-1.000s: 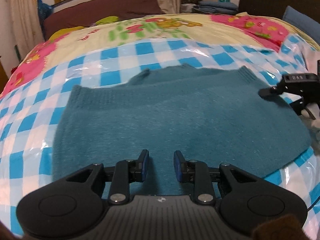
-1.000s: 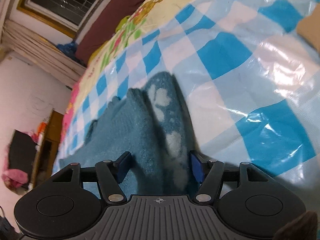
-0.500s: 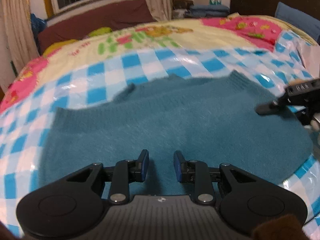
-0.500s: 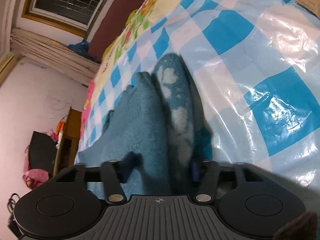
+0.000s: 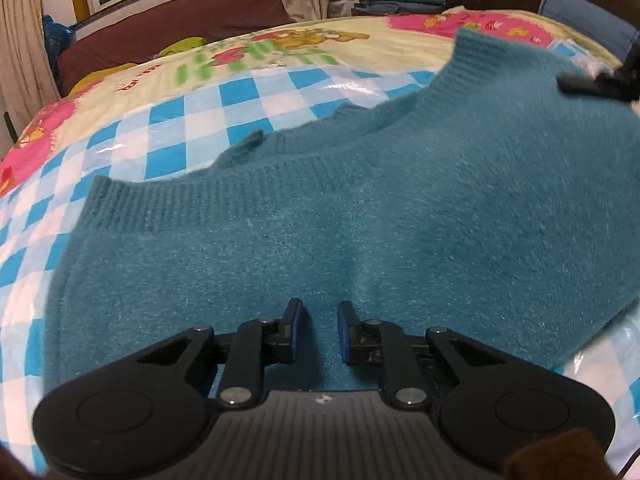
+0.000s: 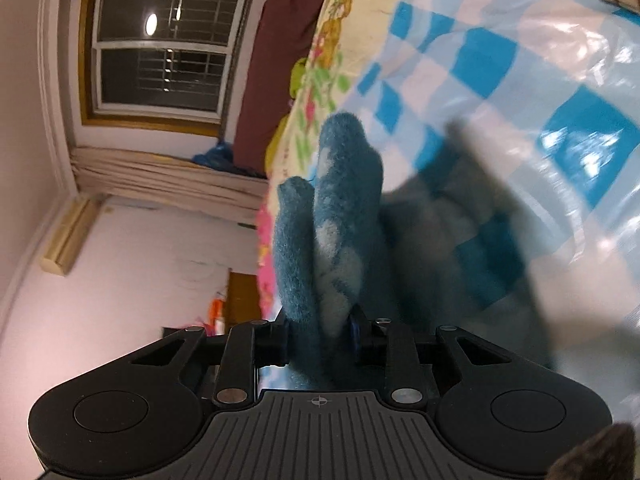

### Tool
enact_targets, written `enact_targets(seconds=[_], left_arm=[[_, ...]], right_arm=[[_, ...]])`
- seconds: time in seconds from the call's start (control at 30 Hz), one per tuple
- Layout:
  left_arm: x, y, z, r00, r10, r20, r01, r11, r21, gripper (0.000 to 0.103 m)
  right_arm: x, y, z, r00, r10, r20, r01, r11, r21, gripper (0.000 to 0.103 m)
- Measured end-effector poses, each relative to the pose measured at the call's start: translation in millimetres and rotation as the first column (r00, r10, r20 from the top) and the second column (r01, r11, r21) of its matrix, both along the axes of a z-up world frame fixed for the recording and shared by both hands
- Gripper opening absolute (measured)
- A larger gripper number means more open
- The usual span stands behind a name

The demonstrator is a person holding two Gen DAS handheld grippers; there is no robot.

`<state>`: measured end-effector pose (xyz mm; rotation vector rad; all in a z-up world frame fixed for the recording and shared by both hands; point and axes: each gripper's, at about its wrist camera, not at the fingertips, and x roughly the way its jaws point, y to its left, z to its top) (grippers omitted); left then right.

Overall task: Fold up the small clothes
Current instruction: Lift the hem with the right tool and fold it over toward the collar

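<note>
We are folding the fuzzy teal knitted sweater (image 5: 360, 220), which is lying on the blue-and-white checked plastic sheet (image 5: 192, 120) over the bed. Our right gripper (image 6: 320, 338) is pinching its edge and lifting that side at two o'clock. Our left gripper (image 5: 318, 332) is hovering slightly parted, holding nothing. Next, we judge, the raised side needs carrying across toward nine o'clock

Red lettering on quilt (image 5: 136, 80) blurred; no text legible anywhere.
</note>
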<state>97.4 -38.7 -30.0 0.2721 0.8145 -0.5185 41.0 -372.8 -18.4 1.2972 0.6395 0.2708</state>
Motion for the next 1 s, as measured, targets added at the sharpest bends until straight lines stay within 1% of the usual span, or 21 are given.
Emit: enact_targets(seconds=[0.07, 0.17, 0.23, 0.3, 0.37, 0.43, 0.53, 0.63, 0.73, 0.83, 0.93, 1.0], left_arm=[[1, 10, 4, 1.000, 0.009, -0.012, -0.009, 0.999, -0.046, 0.021], [1, 36, 11, 0.998, 0.045, -0.032, -0.049, 0.992, -0.118, 0.023], [-2, 55, 15, 0.998, 0.064, -0.029, -0.068, 0.986, -0.152, 0.023], [-5, 74, 18, 0.995, 0.090, -0.035, -0.095, 0.975, -0.203, 0.024], [-4, 84, 14, 0.993, 0.103, -0.060, -0.114, 0.966, -0.231, 0.024], [-6, 92, 6, 0.989, 0.119, -0.084, -0.136, 0.962, -0.238, 0.024], [-15, 112, 5, 0.985, 0.139, -0.101, -0.162, 0.949, -0.272, 0.024], [-25, 137, 9, 0.978, 0.182, -0.102, -0.203, 0.937, -0.284, 0.024], [-37, 161, 12, 0.969, 0.221, -0.109, -0.244, 0.921, -0.305, 0.024], [-48, 178, 18, 0.961, 0.258, -0.096, -0.275, 0.903, -0.330, 0.024], [-52, 191, 23, 0.952, 0.294, -0.091, -0.307, 0.884, -0.354, 0.025], [-56, 201, 26, 0.943, 0.320, -0.089, -0.330, 0.873, -0.359, 0.025]], right_arm=[[6, 11, 11, 1.000, -0.004, 0.006, 0.004, 1.000, 0.025, 0.027], [25, 34, 26, 1.000, 0.004, 0.021, -0.005, 0.999, 0.053, 0.027], [40, 54, 37, 0.999, 0.020, 0.029, -0.022, 0.999, 0.049, 0.027], [57, 78, 44, 0.999, 0.042, 0.036, -0.043, 0.998, 0.036, 0.027], [69, 96, 44, 0.998, 0.058, 0.028, -0.059, 0.998, 0.036, 0.027], [79, 116, 45, 0.997, 0.076, 0.014, -0.076, 0.997, 0.026, 0.027], [94, 146, 42, 0.994, 0.109, -0.009, -0.109, 0.994, -0.004, 0.027], [111, 173, 33, 0.991, 0.133, -0.034, -0.134, 0.991, -0.025, 0.027], [130, 198, 16, 0.986, 0.149, -0.074, -0.152, 0.987, -0.042, 0.027], [142, 224, -2, 0.979, 0.168, -0.119, -0.177, 0.981, -0.077, 0.027], [156, 243, -13, 0.963, 0.224, -0.151, -0.240, 0.965, -0.103, 0.031], [162, 250, -17, 0.958, 0.238, -0.163, -0.259, 0.958, -0.123, 0.033]])
